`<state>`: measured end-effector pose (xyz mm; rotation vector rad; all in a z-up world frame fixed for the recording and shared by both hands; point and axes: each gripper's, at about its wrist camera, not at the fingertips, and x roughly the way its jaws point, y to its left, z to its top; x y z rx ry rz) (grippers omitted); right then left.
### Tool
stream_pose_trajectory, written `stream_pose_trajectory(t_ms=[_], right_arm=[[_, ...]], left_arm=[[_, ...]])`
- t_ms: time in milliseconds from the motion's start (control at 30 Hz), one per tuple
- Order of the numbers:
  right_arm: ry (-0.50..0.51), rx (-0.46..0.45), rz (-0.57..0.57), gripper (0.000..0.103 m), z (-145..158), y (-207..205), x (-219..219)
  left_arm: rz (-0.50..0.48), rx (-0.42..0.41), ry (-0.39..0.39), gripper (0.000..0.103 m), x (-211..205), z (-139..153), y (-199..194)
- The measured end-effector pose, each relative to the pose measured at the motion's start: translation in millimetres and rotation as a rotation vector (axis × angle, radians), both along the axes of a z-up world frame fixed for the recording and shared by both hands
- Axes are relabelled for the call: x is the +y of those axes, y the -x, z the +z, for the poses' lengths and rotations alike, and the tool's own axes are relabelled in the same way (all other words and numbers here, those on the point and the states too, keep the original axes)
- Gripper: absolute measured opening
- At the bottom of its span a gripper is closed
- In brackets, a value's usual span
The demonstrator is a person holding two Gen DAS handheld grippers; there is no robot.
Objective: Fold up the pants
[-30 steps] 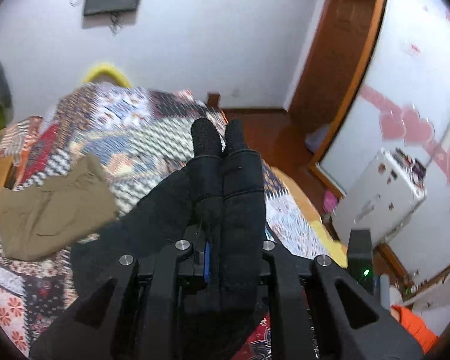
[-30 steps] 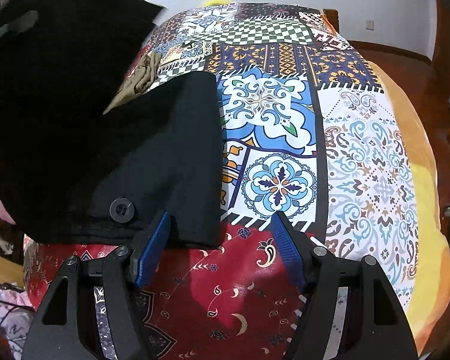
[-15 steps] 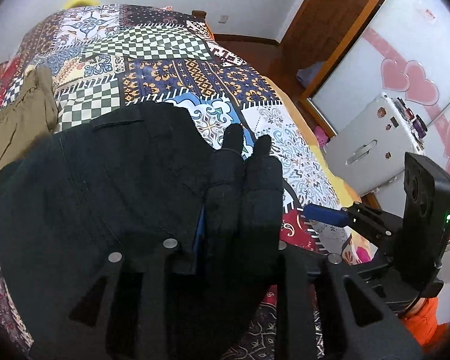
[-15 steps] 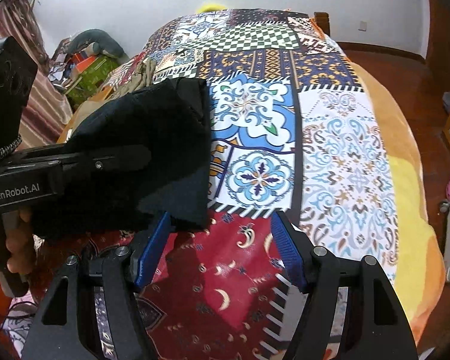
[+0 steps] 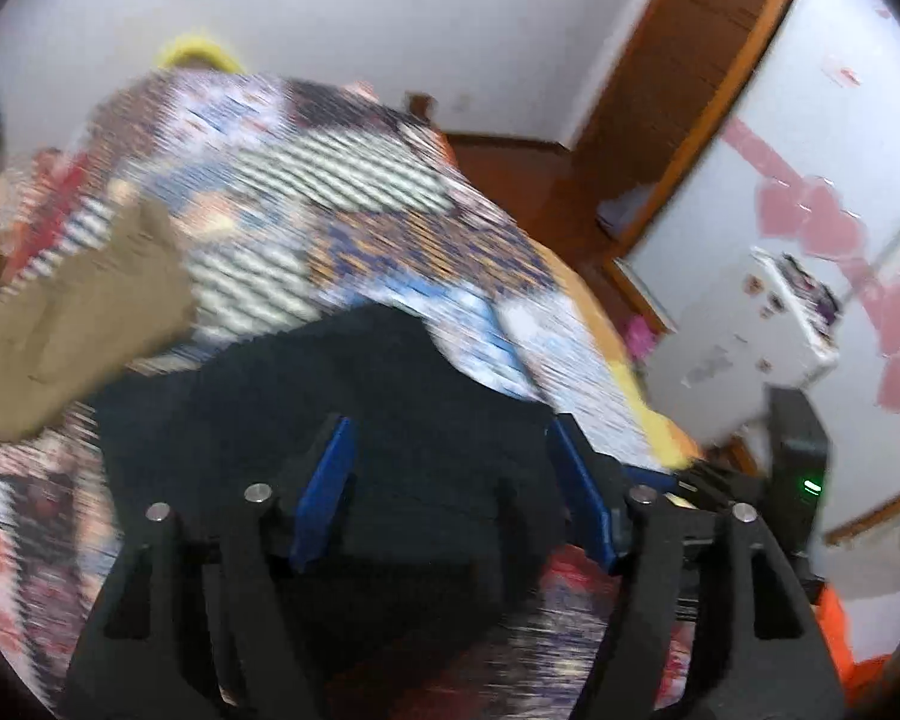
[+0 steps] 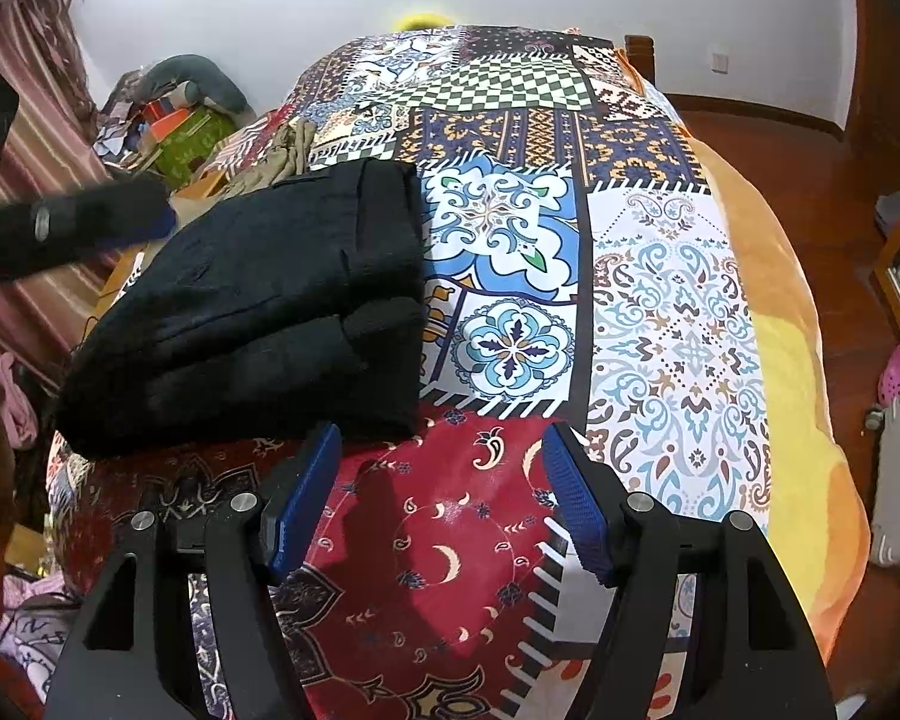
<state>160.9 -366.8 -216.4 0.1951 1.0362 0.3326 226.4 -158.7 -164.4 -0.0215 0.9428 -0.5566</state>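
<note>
- We see the black pants (image 6: 258,306) lying on the patchwork bedspread (image 6: 678,312) as a compact folded bundle, near the bed's left edge, with a tan garment (image 6: 282,156) just beyond them.
- Our right gripper (image 6: 441,498) hovers over the red patch just beside the bundle's near edge, its blue pads spread wide and holding nothing.
- Our left gripper (image 5: 450,480) shows in a blurred view, its jaws wide apart above the dark cloth with nothing between them; whether it touches the fabric we cannot tell.
- The fold looks finished, or close to it, in our judgement.
- The top layers look thick and springy, so they may creep open if nothing presses them flat.
- A pad passing low over the near hem could snag it and drag a layer out of line.
- The bundle lies close to the bed's edge; a careless push from the right could slide it off.
</note>
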Motion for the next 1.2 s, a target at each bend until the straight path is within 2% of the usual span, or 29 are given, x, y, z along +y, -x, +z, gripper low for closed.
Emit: stream_pose_trajectory(t_ms=[133, 300, 467, 633, 700, 800, 1100, 1200], right_arm=[[0.004, 0.0, 0.008, 0.066, 1, 0, 5], [0.012, 0.016, 0.024, 0.066, -3, 0, 12], [0.028, 0.047, 0.038, 0.066, -12, -5, 19], [0.023, 0.061, 0.036, 0.066, -17, -11, 21], [0.027, 0.065, 0.034, 0.066, -18, -17, 21], [0.015, 0.069, 0.038, 0.066, -20, -25, 20], [0.054, 0.055, 0.052, 0.066, -24, -62, 23], [0.059, 0.041, 0.045, 0.066, -21, -73, 23]], left_arm=[[0.129, -0.068, -0.109, 0.072, 43, 4, -34], [0.23, -0.027, -0.22, 0.072, 92, -21, -83], [0.226, 0.05, -0.319, 0.072, 106, -65, -123], [0.132, 0.102, -0.455, 0.072, 97, -108, -141], [0.092, 0.09, -0.492, 0.072, 93, -117, -135], [0.088, 0.045, -0.485, 0.073, 96, -116, -122], [0.136, 0.106, -0.396, 0.073, 139, -114, -73], [0.164, 0.101, -0.382, 0.073, 152, -108, -48]])
